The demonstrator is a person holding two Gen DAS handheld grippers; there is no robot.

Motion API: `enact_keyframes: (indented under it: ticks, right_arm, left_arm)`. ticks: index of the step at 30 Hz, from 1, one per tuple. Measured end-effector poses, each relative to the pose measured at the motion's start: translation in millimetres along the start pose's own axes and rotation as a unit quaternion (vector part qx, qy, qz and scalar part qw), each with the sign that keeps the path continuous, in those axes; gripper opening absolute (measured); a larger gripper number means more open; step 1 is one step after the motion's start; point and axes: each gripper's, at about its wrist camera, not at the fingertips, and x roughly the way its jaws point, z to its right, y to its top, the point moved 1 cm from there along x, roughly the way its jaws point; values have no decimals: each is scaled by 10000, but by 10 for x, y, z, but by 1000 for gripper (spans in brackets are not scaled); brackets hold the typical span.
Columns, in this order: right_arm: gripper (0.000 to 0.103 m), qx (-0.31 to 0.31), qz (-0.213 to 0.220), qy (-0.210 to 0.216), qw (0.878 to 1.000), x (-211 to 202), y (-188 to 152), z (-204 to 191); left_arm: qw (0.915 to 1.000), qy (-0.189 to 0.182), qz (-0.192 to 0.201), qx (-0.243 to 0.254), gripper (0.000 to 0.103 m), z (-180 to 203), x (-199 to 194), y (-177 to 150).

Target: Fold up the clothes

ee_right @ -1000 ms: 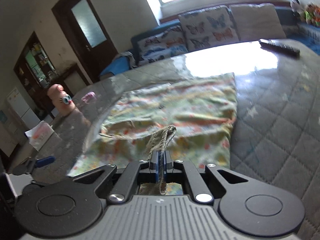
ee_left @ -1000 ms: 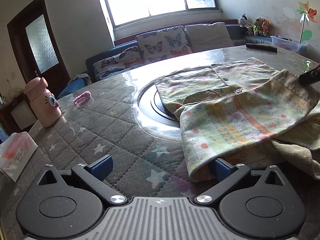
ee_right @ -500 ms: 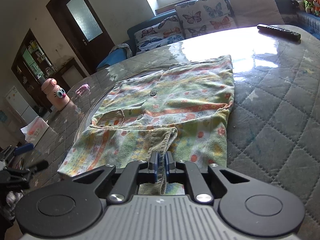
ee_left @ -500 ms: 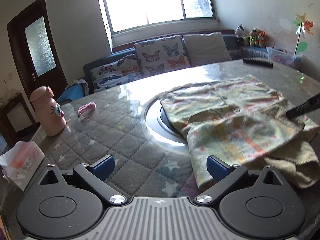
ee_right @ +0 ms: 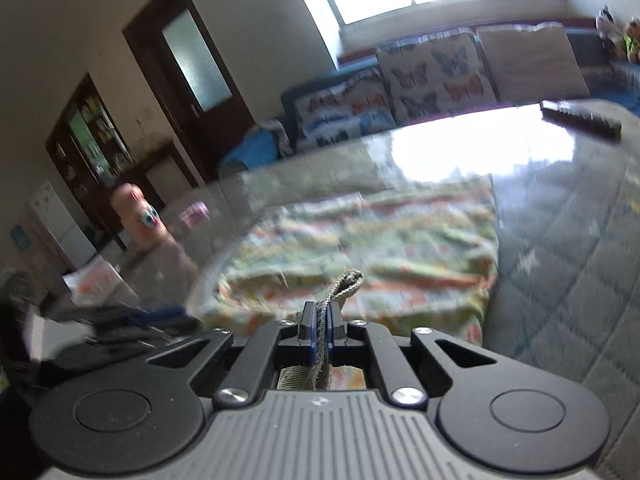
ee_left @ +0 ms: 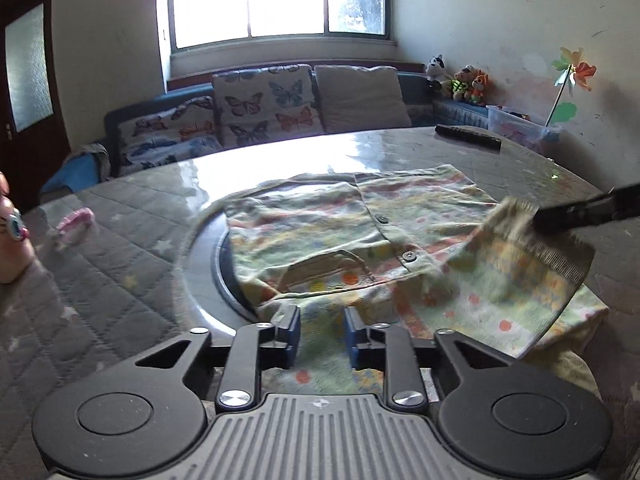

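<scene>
The right gripper [ee_right: 319, 320] clamps the ribbed cuff [ee_right: 347, 282], sleeve raised over the shirt [ee_left: 320, 232]. The left gripper [ee_left: 320, 330] fingers stand apart around the near edge. Folding is partway.

left gripper [ee_left: 322, 330] jaws apart, right gripper [ee_right: 319, 326] clamped

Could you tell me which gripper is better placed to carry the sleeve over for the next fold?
Right: the right gripper is shut on the ribbed cuff; the left gripper is open.
</scene>
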Motion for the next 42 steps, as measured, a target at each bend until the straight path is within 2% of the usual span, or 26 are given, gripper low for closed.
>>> enact_keyframes:
  ticks: [2,8,11,15,19,26,31,35,38,42]
  right_arm:
    - [4,-12,76,-79,9999,-19,19,19]
    - [6,209,-419,-523,9975,180,-222,284]
    - [7,129,-364,-624,9973,154,-208,311]
    - [8,-218,-223,-502,9983,165,-94,202]
    - [8,-655,-222,-365,9969,384,-45,46]
    - [9,-998,-623,-327,9925,731,-134,-59]
    - [9,-1297,-510,-60,9902,689,-117,-258]
    - [9,-1476,-606,127,9871,849,-141,-390]
    - [9,-1581,-672,86,9851,939,-188,-413]
    - [9,-1466,-669,-8,9869,852,-209,-315]
  left_arm:
    - [10000,55,-76,32,16,7,115,-7]
    - [9991,375,-188,-11,15,-91,239,-57]
    - [9987,465,-194,23,15,-124,207,-34]
    - [9990,442,-76,50,16,-122,159,56]
    - [9989,443,-119,109,17,-95,252,97]
    - [9991,370,-94,198,18,-25,268,114]
    - [9992,303,-47,259,18,28,244,119]
    - [9993,58,-41,355,18,173,275,150]
    - [9988,4,-113,479,19,268,364,137]
    - [9984,64,-175,538,22,277,424,83]
